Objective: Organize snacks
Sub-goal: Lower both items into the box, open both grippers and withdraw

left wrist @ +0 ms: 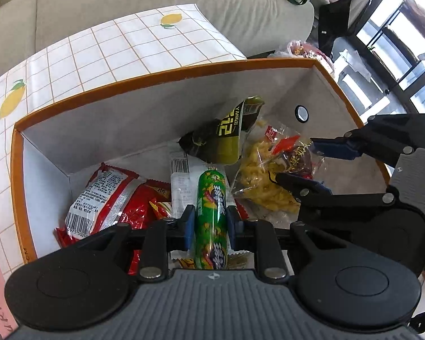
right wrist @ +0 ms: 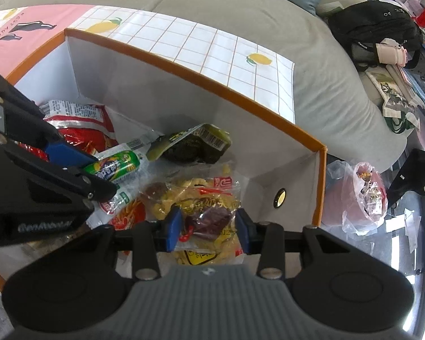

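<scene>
An orange-rimmed storage box (left wrist: 184, 69) (right wrist: 212, 85) holds several snack packs. My left gripper (left wrist: 211, 225) is shut on a green sausage stick (left wrist: 212, 212), held over the box's near side; the stick also shows in the right wrist view (right wrist: 116, 167). My right gripper (right wrist: 209, 231) hangs inside the box with its jaws apart around a clear bag of yellow snacks and dark dried fruit (right wrist: 204, 212) (left wrist: 269, 175); its pads do not visibly press the bag. A red snack bag (left wrist: 104, 198) (right wrist: 79, 121) and a dark green pack (left wrist: 226, 138) (right wrist: 195, 144) lie in the box.
The box stands on a white grid cloth with lemon prints (left wrist: 113, 48) beside a grey sofa (right wrist: 240, 19). A plastic bag of snacks (right wrist: 365, 195) lies on the floor to the right. A black backpack (right wrist: 374, 31) sits on the sofa's far right.
</scene>
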A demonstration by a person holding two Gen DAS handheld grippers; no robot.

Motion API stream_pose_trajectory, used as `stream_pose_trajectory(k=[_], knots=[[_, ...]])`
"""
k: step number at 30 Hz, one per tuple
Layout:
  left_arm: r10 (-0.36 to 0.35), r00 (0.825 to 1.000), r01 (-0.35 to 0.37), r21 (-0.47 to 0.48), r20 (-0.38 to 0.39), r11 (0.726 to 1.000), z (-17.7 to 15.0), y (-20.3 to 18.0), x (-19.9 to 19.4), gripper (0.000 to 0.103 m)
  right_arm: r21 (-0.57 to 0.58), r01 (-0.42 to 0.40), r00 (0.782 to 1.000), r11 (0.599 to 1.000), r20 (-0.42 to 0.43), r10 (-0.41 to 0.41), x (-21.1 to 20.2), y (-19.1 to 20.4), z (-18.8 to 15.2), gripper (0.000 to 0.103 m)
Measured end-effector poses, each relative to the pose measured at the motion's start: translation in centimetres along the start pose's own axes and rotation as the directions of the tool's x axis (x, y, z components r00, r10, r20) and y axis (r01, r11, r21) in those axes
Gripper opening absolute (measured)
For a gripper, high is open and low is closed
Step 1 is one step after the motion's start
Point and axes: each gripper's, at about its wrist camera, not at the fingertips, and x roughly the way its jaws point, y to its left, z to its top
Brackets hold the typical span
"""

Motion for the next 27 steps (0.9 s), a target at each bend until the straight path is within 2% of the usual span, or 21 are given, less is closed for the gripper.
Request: stream_pose_trajectory(k=[4, 6, 9, 12, 15, 19, 23, 27], knots=[[0.004, 1.000, -0.004, -0.007, -0.001, 1.000, 0.0, 0.2, -0.4, 0.033, 0.008, 0.002, 1.000, 1.000, -0.006, -0.002, -0.1, 0.0, 0.2, 0.040], [0.012, 1.000, -0.012, 0.004, 0.007, 1.000, 0.0, 0.2, -0.9, 0.045, 0.009, 0.000, 1.000, 1.000, -0.009, 0.000, -0.2, 0.0, 0.2, 0.040], [0.027, 0.999, -0.028, 0.015, 0.028, 1.000, 0.0, -0.1, -1.7, 0.056, 0.011, -0.002, 1.000, 1.000, -0.016, 0.003, -0.3, -0.1, 0.2, 0.041], [0.028, 0.999, -0.029, 0.023, 0.044, 0.999, -0.1, -0.2, -2.8, 0.062, 0.011, 0.009, 1.000, 1.000, -0.029, -0.009, -0.5, -0.1, 0.1, 0.050], [0.040, 0.998, -0.041, 0.022, 0.051, 0.999, -0.1, -0.4, -3.8, 0.065, 0.019, -0.006, 0.999, 1.000, -0.035, 0.006, -1.2, -0.2, 0.2, 0.056], [0.061, 0.996, -0.061, -0.004, 0.071, 0.998, -0.5, -0.5, -5.6, 0.067, 0.021, -0.009, 0.999, 1.000, -0.038, 0.009, -2.7, -0.1, 0.3, 0.073], [0.049, 0.990, -0.050, 0.004, 0.130, 0.999, -1.4, -0.8, -8.3, 0.069, 0.030, 0.001, 1.000, 1.000, -0.025, 0.000, -5.1, 0.1, 0.4, 0.079], [0.062, 0.975, -0.063, -0.003, 0.214, 0.998, -2.6, -0.8, -11.6, 0.070, 0.064, 0.002, 0.999, 0.998, 0.036, -0.004, -8.4, 0.6, -0.1, 0.085]])
